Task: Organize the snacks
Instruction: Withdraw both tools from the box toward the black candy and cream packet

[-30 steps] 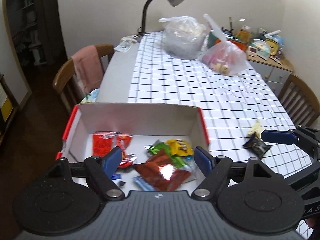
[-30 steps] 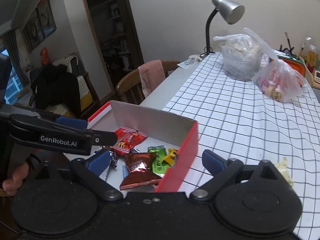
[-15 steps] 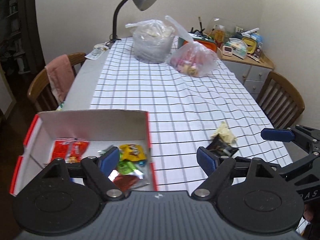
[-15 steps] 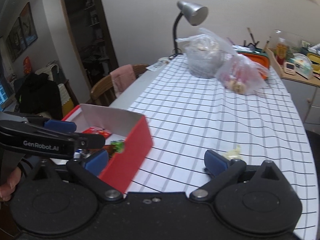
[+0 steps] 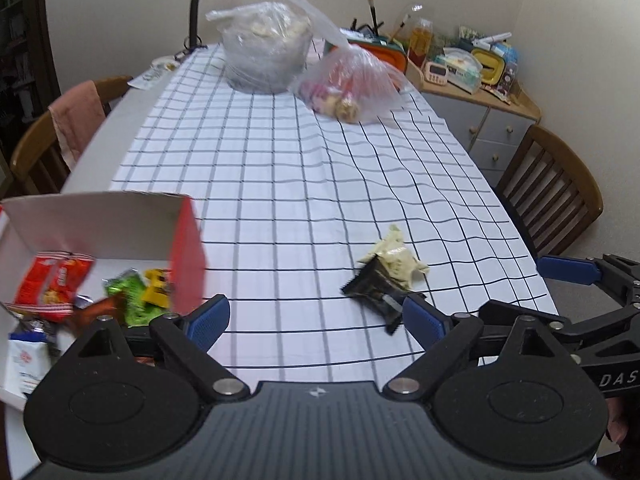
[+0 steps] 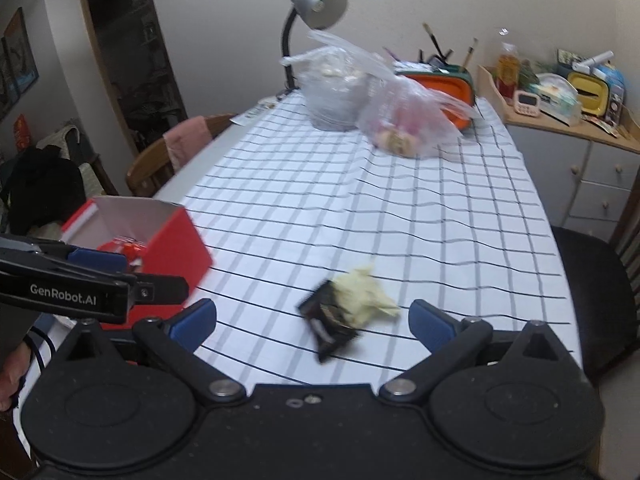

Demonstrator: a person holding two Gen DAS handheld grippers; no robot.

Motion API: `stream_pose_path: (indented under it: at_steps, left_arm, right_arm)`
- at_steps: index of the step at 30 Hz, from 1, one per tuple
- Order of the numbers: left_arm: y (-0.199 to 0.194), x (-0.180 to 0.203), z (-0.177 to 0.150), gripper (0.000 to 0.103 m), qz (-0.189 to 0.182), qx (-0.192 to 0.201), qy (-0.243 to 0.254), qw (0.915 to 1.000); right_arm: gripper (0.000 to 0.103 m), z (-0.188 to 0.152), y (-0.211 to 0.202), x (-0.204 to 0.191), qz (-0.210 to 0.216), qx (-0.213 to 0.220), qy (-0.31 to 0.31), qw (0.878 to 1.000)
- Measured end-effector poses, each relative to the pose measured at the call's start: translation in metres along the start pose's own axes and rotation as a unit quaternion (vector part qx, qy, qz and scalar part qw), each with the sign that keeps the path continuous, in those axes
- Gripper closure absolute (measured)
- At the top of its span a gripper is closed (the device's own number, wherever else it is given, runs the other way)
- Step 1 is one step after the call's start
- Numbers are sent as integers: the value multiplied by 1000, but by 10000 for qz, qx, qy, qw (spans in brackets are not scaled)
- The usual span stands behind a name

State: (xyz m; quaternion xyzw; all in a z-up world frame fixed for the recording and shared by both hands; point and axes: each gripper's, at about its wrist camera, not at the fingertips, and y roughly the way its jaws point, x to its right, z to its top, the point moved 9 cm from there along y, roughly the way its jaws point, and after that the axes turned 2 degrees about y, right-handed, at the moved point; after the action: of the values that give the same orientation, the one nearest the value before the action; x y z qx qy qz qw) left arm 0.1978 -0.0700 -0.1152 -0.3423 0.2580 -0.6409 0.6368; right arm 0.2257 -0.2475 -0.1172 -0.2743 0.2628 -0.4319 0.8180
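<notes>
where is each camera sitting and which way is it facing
Left wrist: on the left gripper, looking down its open blue fingers across the checked table; the right gripper juts in at right.
Right wrist: on the right gripper, facing the same way, jaws open; the left gripper and a hand show at left.
Shared: the red box, black packet, pale wrapper, lamp.

Both cams ride the handheld tools, angled down and forward along the table [image 5: 304,168] toward the far wall. Left cam sits low at the near end, box [image 5: 100,224] close at lower left. Right cam is just beside it, box [image 6: 160,236] at left. Both see the dark and pale wrappers [image 5: 380,280] [image 6: 344,308] up close, the plastic bags [image 5: 352,88] [image 6: 408,120] and the lamp [image 6: 316,4].
</notes>
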Motion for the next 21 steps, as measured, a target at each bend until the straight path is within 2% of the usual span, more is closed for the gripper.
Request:
stream_pose_path:
  at_steps: [6, 13, 21]
  left_arm:
    - [37, 23, 0, 9, 74, -190, -136, 9997]
    - [78, 42, -3, 9, 349, -396, -237, 9983]
    - [115, 51, -4, 9, 472, -693, -398, 9957]
  right_arm:
    - [1, -4, 8, 34, 3, -141, -265, 9995]
    - [1, -1, 30, 77, 66, -324, -376, 9987]
    - [1, 8, 71, 105, 161, -655, -284, 9973]
